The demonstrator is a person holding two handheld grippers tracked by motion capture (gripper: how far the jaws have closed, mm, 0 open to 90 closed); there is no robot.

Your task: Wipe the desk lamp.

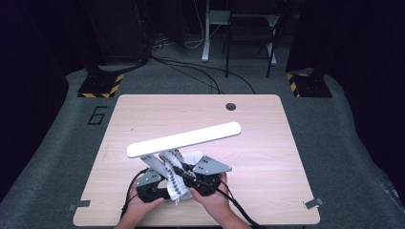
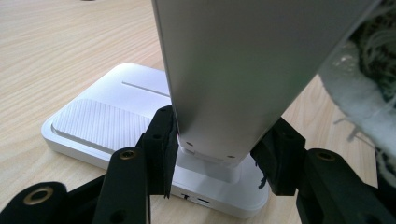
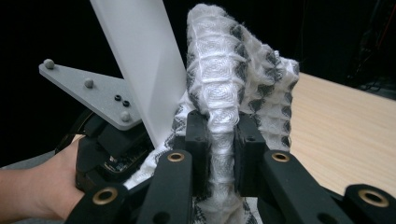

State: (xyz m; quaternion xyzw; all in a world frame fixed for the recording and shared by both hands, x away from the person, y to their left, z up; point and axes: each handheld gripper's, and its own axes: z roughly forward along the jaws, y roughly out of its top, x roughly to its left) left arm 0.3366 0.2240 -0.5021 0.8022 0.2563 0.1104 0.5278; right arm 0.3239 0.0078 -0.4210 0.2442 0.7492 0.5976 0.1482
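Dark room, light wood table [image 1: 267, 143] with a white desk lamp [image 1: 184, 139] at its near edge, base [image 2: 107, 126] flat on the wood. Left gripper [image 2: 215, 154] is clamped on the lamp's arm [image 2: 233, 70] just above the base. Right gripper [image 3: 219, 154] is clamped on a white-and-grey cloth [image 3: 233, 84], held upright against the right side of the arm.

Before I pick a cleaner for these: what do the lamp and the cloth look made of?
Lamp arm: smooth matte silver, likely painted or anodised metal, perhaps plastic.
Lamp base: white matte, probably plastic, with a ribbed pad moulded in.
Cloth: soft woven textile, white with grey diamond pattern and fuzzy fibres, probably cotton or microfibre.
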